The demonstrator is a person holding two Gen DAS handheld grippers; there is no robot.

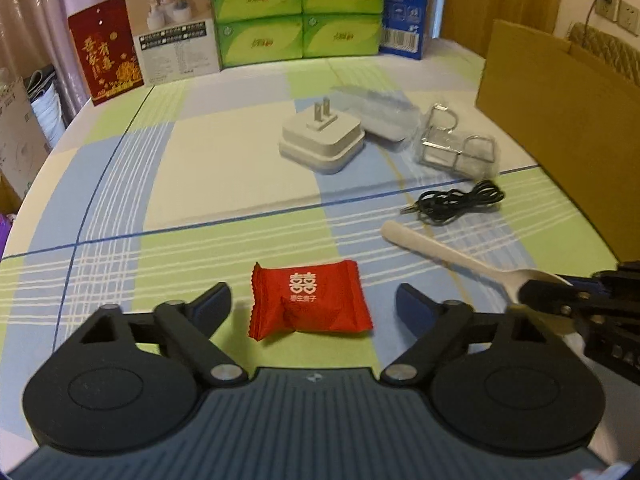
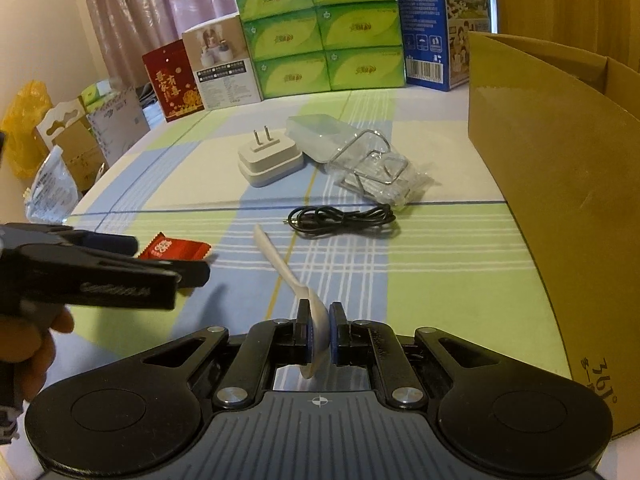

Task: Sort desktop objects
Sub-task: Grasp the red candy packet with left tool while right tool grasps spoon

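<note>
A red candy packet point(image 1: 308, 303) lies on the checked tablecloth between the fingers of my open left gripper point(image 1: 314, 304); the fingers stand apart from it on both sides. In the right wrist view the same candy packet point(image 2: 176, 249) shows behind the left gripper point(image 2: 168, 256). My right gripper point(image 2: 320, 332) is shut on the bowl of a white plastic spoon point(image 2: 288, 272), whose handle points away over the table. From the left wrist, the spoon point(image 1: 448, 252) runs into the right gripper point(image 1: 560, 292) at the right edge.
Farther back lie a white plug adapter point(image 1: 322, 140), a clear plastic case point(image 1: 376, 112), a bagged wire rack point(image 1: 456, 144) and a coiled black cable point(image 1: 456, 200). A cardboard box point(image 2: 560, 184) stands at the right. Green tissue packs point(image 2: 320, 28) and other boxes line the far edge.
</note>
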